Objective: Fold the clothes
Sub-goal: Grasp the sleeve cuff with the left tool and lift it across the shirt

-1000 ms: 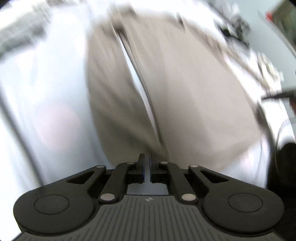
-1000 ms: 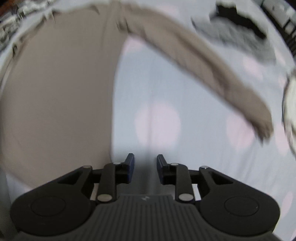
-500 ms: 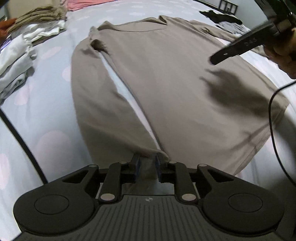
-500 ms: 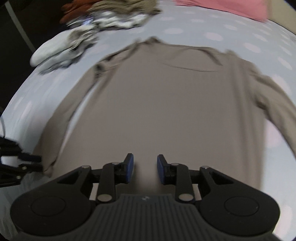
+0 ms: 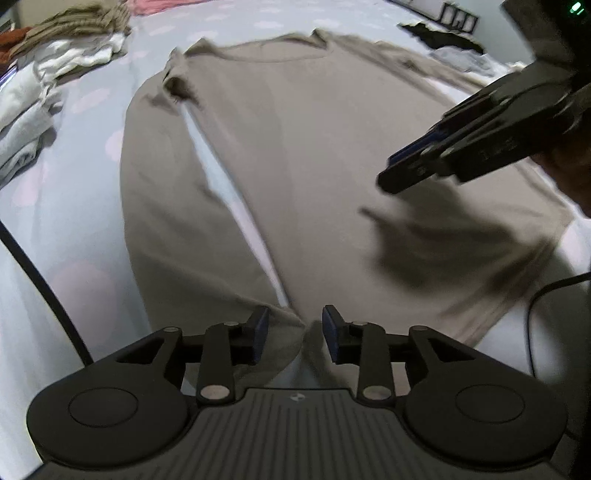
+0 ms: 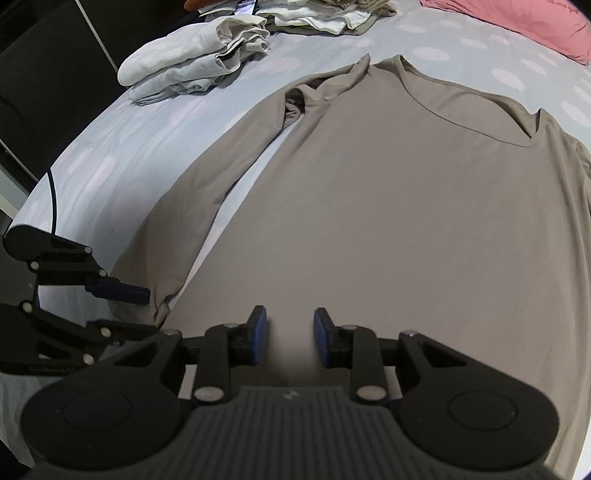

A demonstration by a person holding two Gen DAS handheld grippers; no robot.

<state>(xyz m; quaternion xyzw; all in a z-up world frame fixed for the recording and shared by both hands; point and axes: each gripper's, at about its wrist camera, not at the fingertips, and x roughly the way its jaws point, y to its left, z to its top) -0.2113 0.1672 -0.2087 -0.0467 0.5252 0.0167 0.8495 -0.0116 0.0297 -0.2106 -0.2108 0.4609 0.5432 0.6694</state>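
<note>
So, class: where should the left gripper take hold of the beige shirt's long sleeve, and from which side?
Probably at the cuff, coming from above: the sleeve lies flat alongside the shirt body. The left gripper is opening, with the cuff lying between its jaws.

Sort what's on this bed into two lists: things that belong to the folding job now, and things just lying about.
In the job:
- taupe long-sleeved shirt spread flat
- left gripper, jaws opening over the sleeve cuff
- right gripper, open above the shirt

Lying about:
- pile of white and beige clothes
- pink fabric
- dark garment
- black cable
</note>
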